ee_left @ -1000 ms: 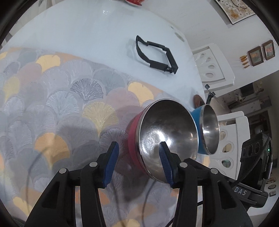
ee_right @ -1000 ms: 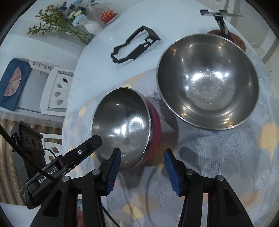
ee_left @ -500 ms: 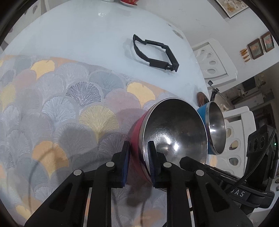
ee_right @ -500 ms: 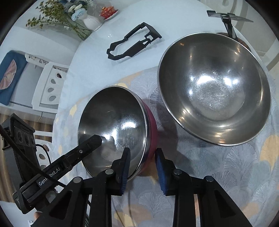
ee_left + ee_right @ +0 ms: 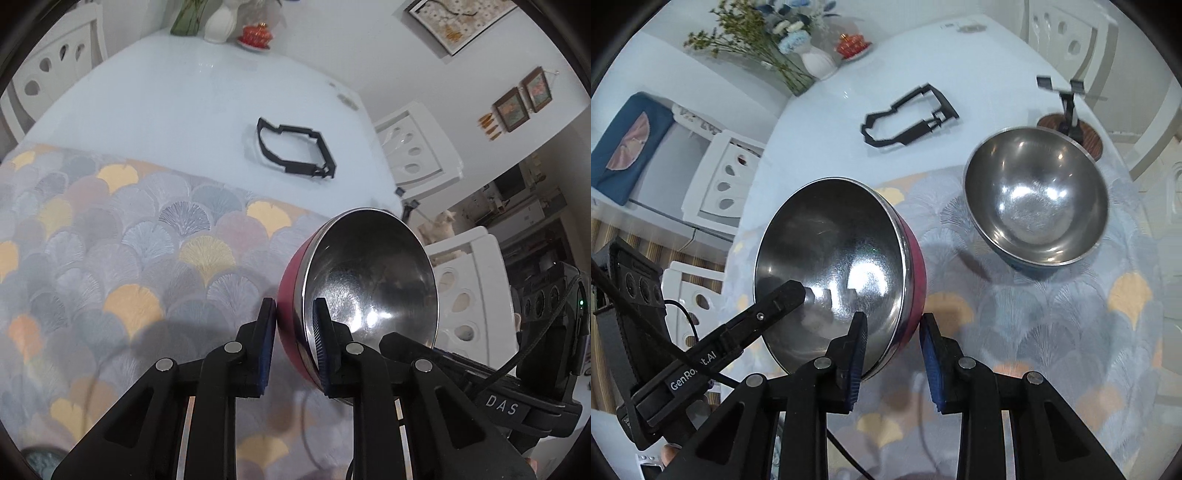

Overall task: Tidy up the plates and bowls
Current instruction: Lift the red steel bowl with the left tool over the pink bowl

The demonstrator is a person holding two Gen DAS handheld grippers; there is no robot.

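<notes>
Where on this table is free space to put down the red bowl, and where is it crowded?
Free: the patterned mat left of the red bowl, and the bare white table between the mat and the vase. Crowded: the right side, with the blue bowl, the black frame and the small stand.

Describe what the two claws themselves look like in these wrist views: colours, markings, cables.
Both the left claw and the right claw are matte black angular plastic, with ribbed blue pads and silver round pivot pins. White lettering runs along each body, reading "GenRobot.AI" on the left one. Black cables trail from a black box with round holes.
</notes>
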